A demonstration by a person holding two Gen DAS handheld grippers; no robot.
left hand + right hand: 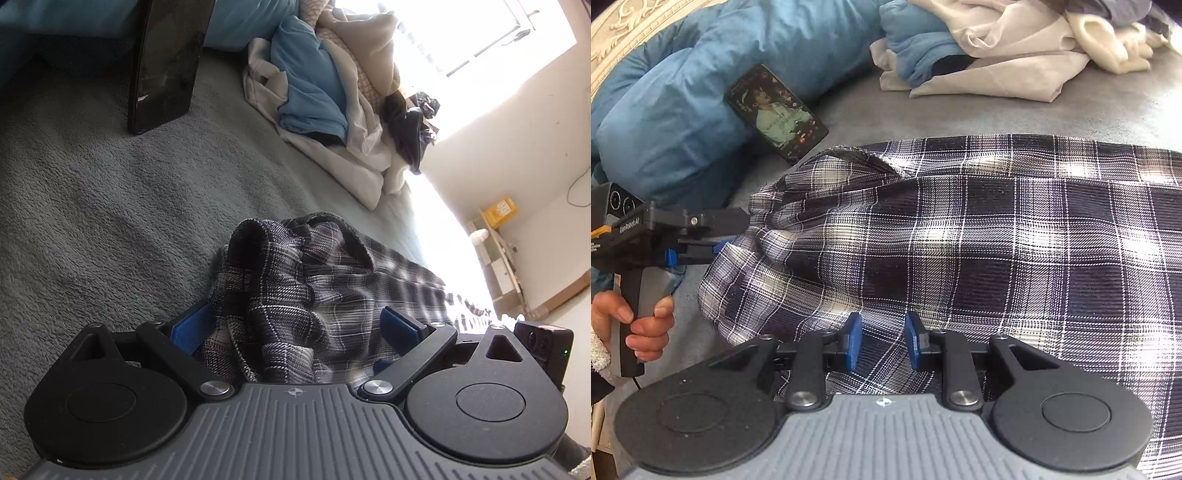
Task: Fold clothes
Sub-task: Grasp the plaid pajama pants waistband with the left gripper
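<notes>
A dark blue and white plaid shirt (979, 251) lies spread on the grey bed cover (1108, 110). One end of it is bunched (288, 280). My left gripper (295, 326) stands wide open around that bunched end; the cloth lies loose between its blue pads (190, 328). In the right wrist view the left gripper (735, 236) comes in from the left at the shirt's crumpled end, with a hand (639, 325) on its handle. My right gripper (884, 341) hovers over the shirt's near edge, its blue pads (853, 341) a little apart with nothing pinched.
A phone (775, 110) with a lit screen leans on a blue duvet (683, 92) behind the shirt. A heap of white and blue clothes (997, 55) sits at the back. Bare grey bed cover (92, 203) stretches left of the shirt. A bright window (461, 33) is beyond.
</notes>
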